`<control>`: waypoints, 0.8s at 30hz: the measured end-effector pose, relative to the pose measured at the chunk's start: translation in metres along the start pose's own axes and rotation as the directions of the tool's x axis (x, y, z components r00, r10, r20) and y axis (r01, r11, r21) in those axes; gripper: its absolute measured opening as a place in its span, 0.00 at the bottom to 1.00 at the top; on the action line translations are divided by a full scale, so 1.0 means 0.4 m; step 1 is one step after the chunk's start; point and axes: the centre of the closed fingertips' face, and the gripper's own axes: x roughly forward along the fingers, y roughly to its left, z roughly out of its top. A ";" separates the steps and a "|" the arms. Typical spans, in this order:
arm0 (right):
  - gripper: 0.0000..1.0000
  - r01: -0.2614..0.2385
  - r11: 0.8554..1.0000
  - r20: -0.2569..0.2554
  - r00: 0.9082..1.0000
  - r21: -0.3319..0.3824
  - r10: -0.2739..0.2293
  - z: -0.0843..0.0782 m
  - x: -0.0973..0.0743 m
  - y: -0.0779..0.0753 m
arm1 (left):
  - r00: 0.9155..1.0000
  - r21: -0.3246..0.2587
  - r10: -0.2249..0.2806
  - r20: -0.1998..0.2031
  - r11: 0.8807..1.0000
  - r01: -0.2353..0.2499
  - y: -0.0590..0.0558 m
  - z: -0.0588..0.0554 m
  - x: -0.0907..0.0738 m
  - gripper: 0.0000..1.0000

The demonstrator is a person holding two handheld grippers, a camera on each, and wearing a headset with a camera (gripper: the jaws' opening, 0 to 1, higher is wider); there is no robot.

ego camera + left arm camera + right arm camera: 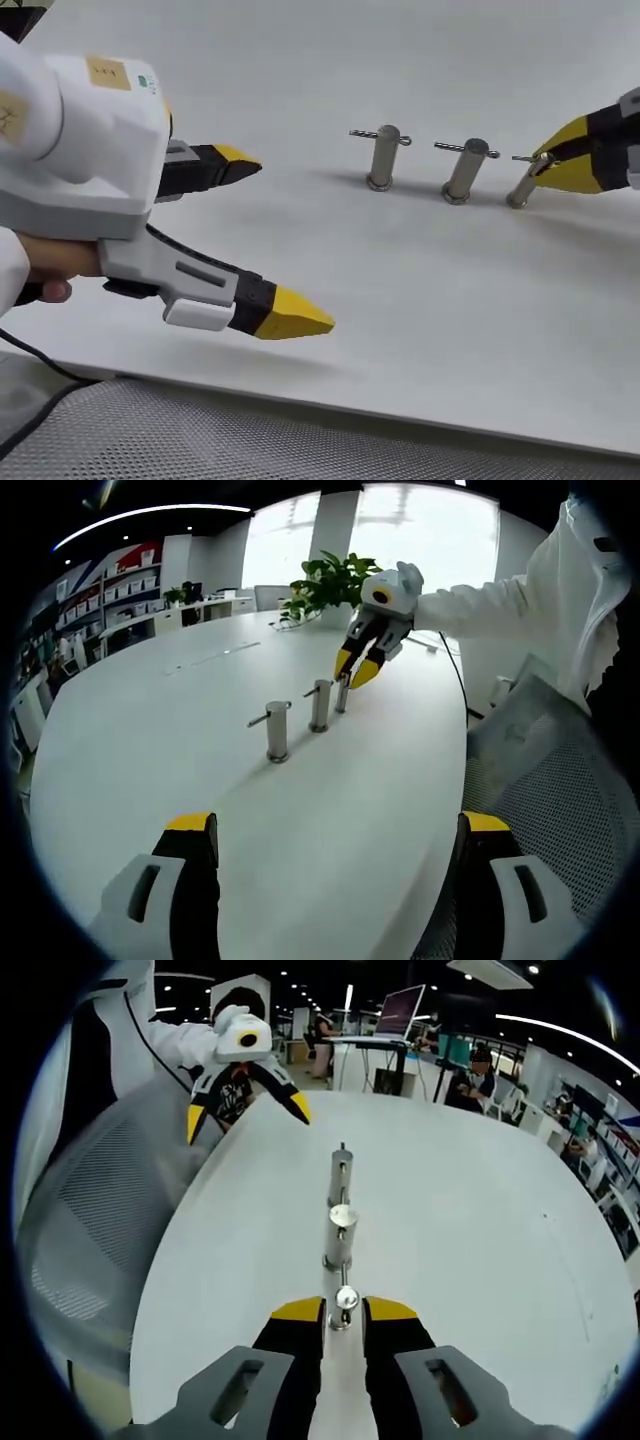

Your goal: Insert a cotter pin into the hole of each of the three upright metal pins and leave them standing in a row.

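Three metal pins stand in a row on the table (420, 330), well back from its near edge. The first pin (384, 157) and the middle pin (465, 172) each carry a cotter pin (365, 133) through the top. The third pin (521, 187) leans, its head between the narrowly parted jaws of the right gripper (548, 163); we cannot tell whether they clamp it. The left gripper (288, 243) hangs wide open and empty. We judge the pins stiff, smooth and easily toppled, so we would pinch each thin cotter pin by its loop.
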 end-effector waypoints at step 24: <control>0.55 0.176 0.929 0.114 0.968 0.326 -0.224 0.032 -0.095 0.064 | 0.986 -0.079 0.077 0.149 0.995 -0.066 0.016 0.069 -0.040 0.99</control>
